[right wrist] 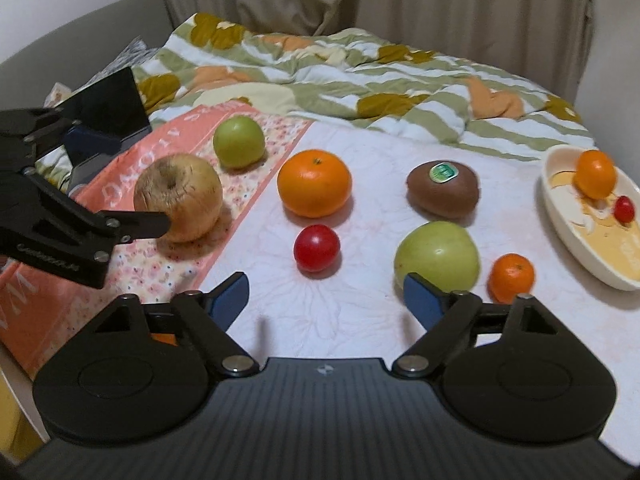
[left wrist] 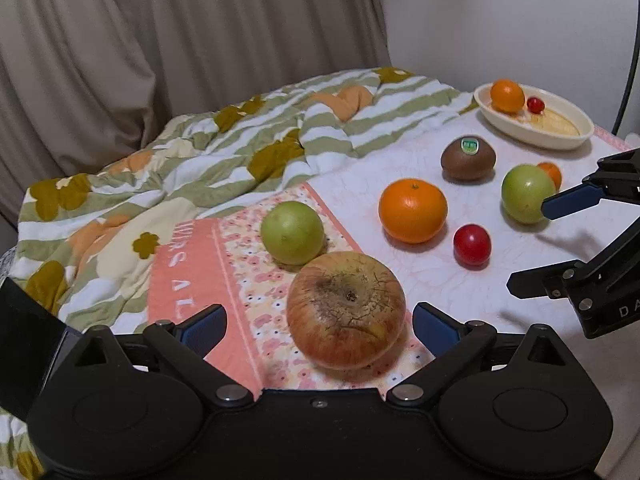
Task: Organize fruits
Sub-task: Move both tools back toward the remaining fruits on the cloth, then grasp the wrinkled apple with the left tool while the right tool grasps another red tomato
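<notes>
On the bed's pink quilted mat [right wrist: 360, 312], at the far left, our left gripper [left wrist: 320, 320] stands wide around the wrinkled russet apple [left wrist: 346, 312], fingers on either side and not yet touching it; we judge this the approach before a grasp. Just behind sits a smooth green apple [left wrist: 292, 232]. Moving right, a large round orange [right wrist: 314, 183] and a small red cherry tomato [right wrist: 317, 247] lie in the middle, then a brown kiwi with a green sticker [right wrist: 443, 188]. Our right gripper [right wrist: 326, 300] is also spread wide and empty, its right finger close against a second green apple [right wrist: 437, 256], with a small tangerine [right wrist: 511, 278] beside that. Farthest right, the cream oval dish [right wrist: 560, 216] already holds a small orange [right wrist: 595, 174] and a tomato [right wrist: 624, 209].

Next, we think, the left jaws must close gently on the russet apple, then carry it across to the dish. Open mat lies ahead of the right gripper; the dish sits near the bed's right edge, so placing needs care.
</notes>
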Demonstrator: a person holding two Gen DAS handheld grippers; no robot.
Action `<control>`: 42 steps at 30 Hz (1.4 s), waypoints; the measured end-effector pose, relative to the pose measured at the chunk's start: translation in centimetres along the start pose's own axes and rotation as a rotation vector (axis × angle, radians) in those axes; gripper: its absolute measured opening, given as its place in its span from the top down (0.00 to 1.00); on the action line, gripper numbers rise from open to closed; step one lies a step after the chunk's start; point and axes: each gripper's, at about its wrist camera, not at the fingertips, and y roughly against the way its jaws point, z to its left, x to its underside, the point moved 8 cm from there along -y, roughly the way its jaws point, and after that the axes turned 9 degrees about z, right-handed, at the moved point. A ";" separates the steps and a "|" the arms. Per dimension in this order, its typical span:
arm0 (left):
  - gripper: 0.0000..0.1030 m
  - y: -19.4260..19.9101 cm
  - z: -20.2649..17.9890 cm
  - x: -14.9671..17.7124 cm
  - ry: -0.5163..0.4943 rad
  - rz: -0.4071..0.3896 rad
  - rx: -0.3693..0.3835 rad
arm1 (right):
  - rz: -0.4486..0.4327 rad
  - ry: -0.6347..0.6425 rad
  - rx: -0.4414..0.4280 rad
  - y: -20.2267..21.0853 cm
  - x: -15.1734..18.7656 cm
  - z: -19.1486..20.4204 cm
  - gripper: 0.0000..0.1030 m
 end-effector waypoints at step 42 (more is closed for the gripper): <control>0.26 0.0 0.6 1.9 0.123 0.026 0.076 | -0.026 0.044 0.010 -2.6 -2.2 1.7 0.55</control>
